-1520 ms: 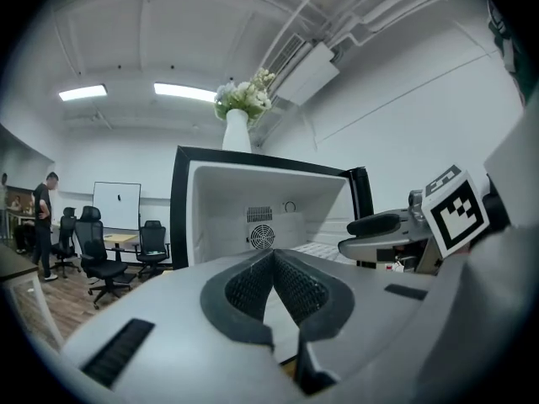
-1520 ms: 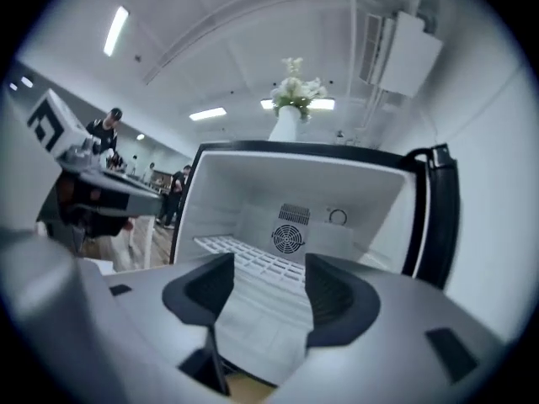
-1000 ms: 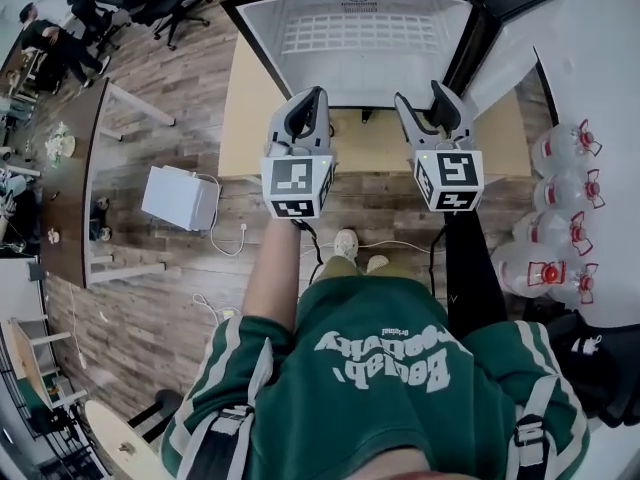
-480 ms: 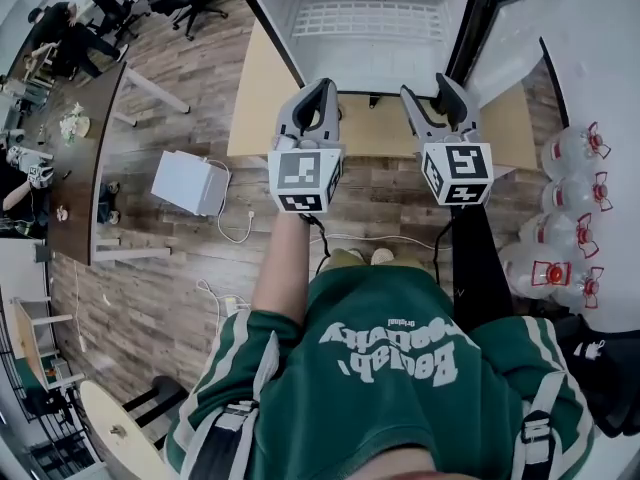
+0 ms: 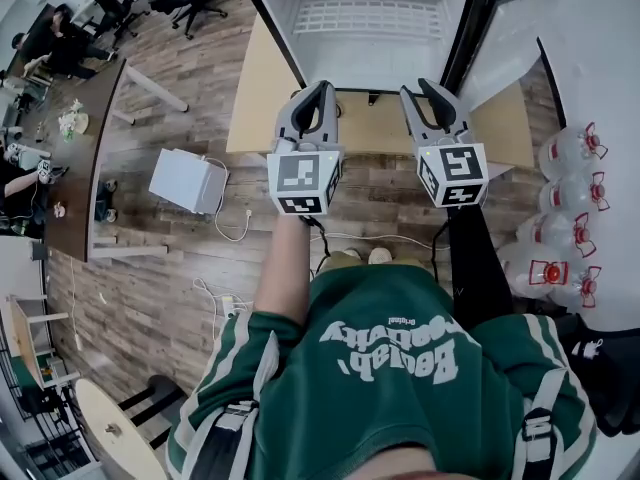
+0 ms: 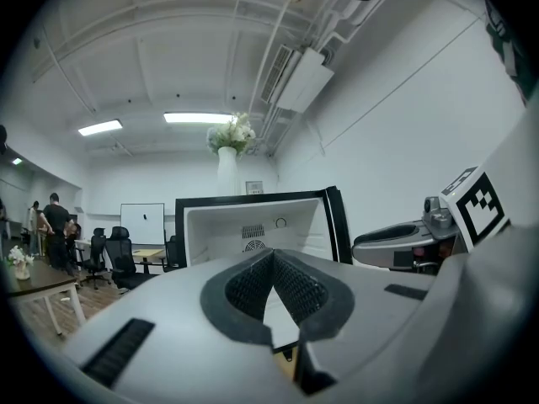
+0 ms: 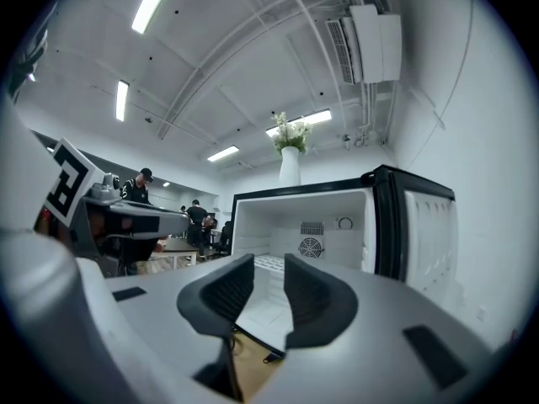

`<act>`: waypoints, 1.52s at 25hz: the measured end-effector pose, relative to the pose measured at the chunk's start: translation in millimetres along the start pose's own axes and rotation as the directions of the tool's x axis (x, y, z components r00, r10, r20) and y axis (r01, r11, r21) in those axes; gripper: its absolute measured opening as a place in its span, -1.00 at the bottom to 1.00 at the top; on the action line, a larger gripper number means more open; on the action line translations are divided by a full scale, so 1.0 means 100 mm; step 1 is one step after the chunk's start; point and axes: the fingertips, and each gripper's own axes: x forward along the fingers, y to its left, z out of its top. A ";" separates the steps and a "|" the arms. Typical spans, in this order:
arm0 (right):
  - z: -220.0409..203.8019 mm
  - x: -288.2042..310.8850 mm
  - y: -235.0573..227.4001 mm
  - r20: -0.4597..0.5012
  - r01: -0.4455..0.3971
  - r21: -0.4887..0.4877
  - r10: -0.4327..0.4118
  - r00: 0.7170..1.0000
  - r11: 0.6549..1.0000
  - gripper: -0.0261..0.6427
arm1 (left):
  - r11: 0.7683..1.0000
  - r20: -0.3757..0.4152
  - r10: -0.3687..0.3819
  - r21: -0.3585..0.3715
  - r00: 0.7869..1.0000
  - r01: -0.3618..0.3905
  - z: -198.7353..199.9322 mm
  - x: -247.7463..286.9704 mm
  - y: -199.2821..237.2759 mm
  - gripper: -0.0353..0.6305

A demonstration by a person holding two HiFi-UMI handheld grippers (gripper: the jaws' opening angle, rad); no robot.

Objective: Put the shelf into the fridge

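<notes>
One open fridge [image 5: 285, 23] stands at the far edge of a tan board [image 5: 250, 108] on the wood floor, its door [image 5: 505, 38] swung out past the board's right corner. Inside it, a white wire shelf [image 5: 365, 16] lies against the back wall, clear of both grippers; nothing else shows in the compartment, and a round fan grille and a dial sit on the wall behind. On top of the fridge a white vase [image 6: 227, 168] holds pale flowers [image 6: 232, 131]. Several clear water jugs [image 5: 565, 153] with red caps stand just past the board's right edge, and a white box [image 5: 185, 181] sits on the floor off the board's left edge. The left gripper [image 5: 320, 90] points at the fridge mouth with its pads pressed tip to tip on nothing. The right gripper [image 5: 418, 90], beside it, has just been closing its jaws; they now leave a narrow gap with nothing in it. Each gripper carries a cube with black-and-white square markers. The person's green shirt [image 5: 390, 348] bears white lettering, upside down here and not legible with certainty.
</notes>
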 end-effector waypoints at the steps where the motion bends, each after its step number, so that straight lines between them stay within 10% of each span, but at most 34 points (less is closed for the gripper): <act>1: 0.01 0.00 0.01 0.001 0.000 -0.002 0.000 1.000 1.000 -0.60 | 1.000 0.000 0.003 0.001 1.000 -0.003 0.00 -0.01 0.01 -0.91; 3: 0.03 -0.02 0.02 0.007 -0.002 -0.010 0.002 1.000 1.000 -0.91 | 1.000 -0.001 0.008 0.004 1.000 -0.008 0.01 -0.03 0.02 -0.91; 38: 0.05 -0.29 -0.03 0.010 -0.004 -0.051 0.005 1.000 0.999 -0.91 | 1.000 -0.026 -0.019 0.021 0.999 0.019 -0.05 -0.12 -0.27 -0.91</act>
